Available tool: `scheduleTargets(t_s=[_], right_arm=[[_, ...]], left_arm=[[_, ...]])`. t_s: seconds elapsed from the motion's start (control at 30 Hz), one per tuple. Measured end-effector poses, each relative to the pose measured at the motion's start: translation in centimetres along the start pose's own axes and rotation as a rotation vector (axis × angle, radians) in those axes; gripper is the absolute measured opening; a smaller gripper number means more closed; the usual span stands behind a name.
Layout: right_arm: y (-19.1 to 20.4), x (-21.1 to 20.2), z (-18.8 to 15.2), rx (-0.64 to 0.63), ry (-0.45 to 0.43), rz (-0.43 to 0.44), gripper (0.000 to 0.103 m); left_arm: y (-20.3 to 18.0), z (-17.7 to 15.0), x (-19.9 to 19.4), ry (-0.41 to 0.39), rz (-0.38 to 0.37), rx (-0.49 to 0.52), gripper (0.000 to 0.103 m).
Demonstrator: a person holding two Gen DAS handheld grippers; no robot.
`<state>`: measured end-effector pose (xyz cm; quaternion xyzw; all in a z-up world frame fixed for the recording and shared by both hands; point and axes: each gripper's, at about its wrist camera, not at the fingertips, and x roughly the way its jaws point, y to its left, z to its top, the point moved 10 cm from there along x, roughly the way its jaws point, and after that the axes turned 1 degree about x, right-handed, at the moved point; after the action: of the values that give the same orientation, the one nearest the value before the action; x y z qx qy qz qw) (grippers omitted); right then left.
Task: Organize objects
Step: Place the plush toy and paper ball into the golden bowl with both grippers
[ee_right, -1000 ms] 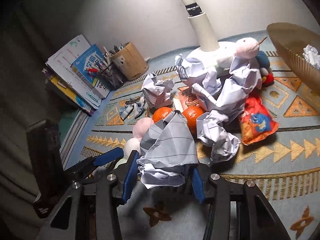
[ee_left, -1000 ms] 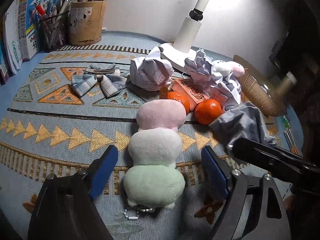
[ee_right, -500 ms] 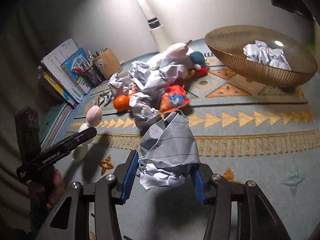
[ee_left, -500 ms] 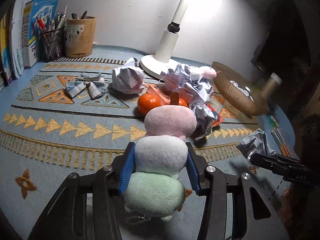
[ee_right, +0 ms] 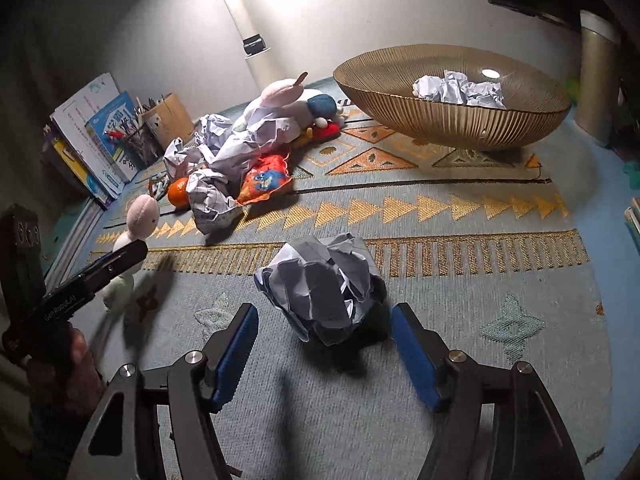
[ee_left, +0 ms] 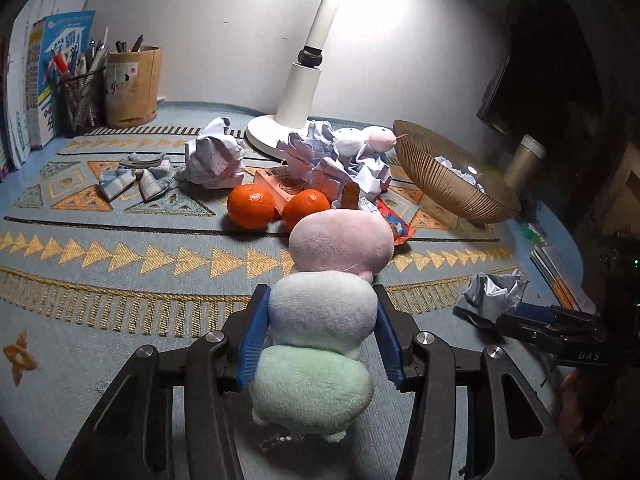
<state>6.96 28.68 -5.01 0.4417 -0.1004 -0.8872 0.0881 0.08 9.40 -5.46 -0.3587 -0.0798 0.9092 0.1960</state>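
A soft toy of three stacked balls, pink, white and green [ee_left: 340, 240], sits between the blue pads of my left gripper [ee_left: 320, 300]. The pads press on its white middle ball while the jaws are opening slightly. From the right wrist view the same toy [ee_right: 142, 212] hangs off the mat in the left gripper [ee_right: 100, 276]. A crumpled grey-white paper ball [ee_right: 324, 284] lies on the patterned mat just ahead of my right gripper [ee_right: 324, 316]. Those jaws are opening and neither pad touches the paper. A ribbed golden bowl [ee_right: 452, 120] holding crumpled paper [ee_right: 460, 86] stands beyond.
Two oranges [ee_left: 251, 206] and more crumpled paper [ee_left: 214, 156] lie by the lamp base [ee_left: 280, 136], beside a snack packet [ee_right: 266, 178] and other soft toys [ee_right: 280, 92]. Pen holders [ee_left: 130, 84] and books [ee_left: 44, 80] stand at back left. A checked bow [ee_left: 136, 174] lies nearby.
My left gripper closed on the three-ball toy and raised it off the mat. My right gripper carried the paper ball towards the bowl, then spread its jaws; the ball now lies on the mat.
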Motion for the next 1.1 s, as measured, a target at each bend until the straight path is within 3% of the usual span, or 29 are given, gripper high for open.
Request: scheduleTargets(t_s=[0.33, 0.37, 0.4, 0.5, 0.57, 0.7, 0.87, 0.97, 1.1], right_arm=[[-0.8, 1.9, 1.8, 0.039, -0.020, -0.055, 0.067], [-0.8, 2.1, 1.7, 0.028, -0.014, -0.060, 0.056], [-0.7, 2.2, 1.7, 0.022, -0.010, -0.061, 0.050], [-0.7, 1.3, 2.1, 0.013, -0.054, -0.063, 0.046], [-0.9, 0.0, 2.5, 0.016, -0.089, -0.067, 0.046], [-2.6, -4.1, 5.9, 0.026, -0.176, -0.078, 0.046], [-6.2, -10.2, 13.4, 0.047, -0.349, -0.184, 0.047], [-8.6, -11.0, 16.6, 0.118, -0.379, -0.203, 0.047], [-11.2, -9.7, 18.8, 0.158, -0.371, -0.259, 0.047]], left_arm=[[-0.8, -0.4, 0.6, 0.022, 0.020, 0.059, 0.048], [-0.8, -0.4, 0.6, 0.021, 0.026, 0.061, 0.048], [-0.9, -0.4, 0.6, 0.020, 0.029, 0.062, 0.048], [-1.0, -0.4, 0.5, 0.026, 0.035, 0.071, 0.047], [-2.1, 0.0, 0.5, 0.043, -0.011, 0.050, 0.046], [-6.6, 4.5, 0.1, 0.005, -0.071, 0.140, 0.046], [-13.9, 12.6, 2.1, -0.032, -0.193, 0.222, 0.047], [-16.5, 15.7, 5.4, -0.017, -0.205, 0.227, 0.047], [-18.7, 17.1, 9.0, 0.004, -0.213, 0.226, 0.047]])
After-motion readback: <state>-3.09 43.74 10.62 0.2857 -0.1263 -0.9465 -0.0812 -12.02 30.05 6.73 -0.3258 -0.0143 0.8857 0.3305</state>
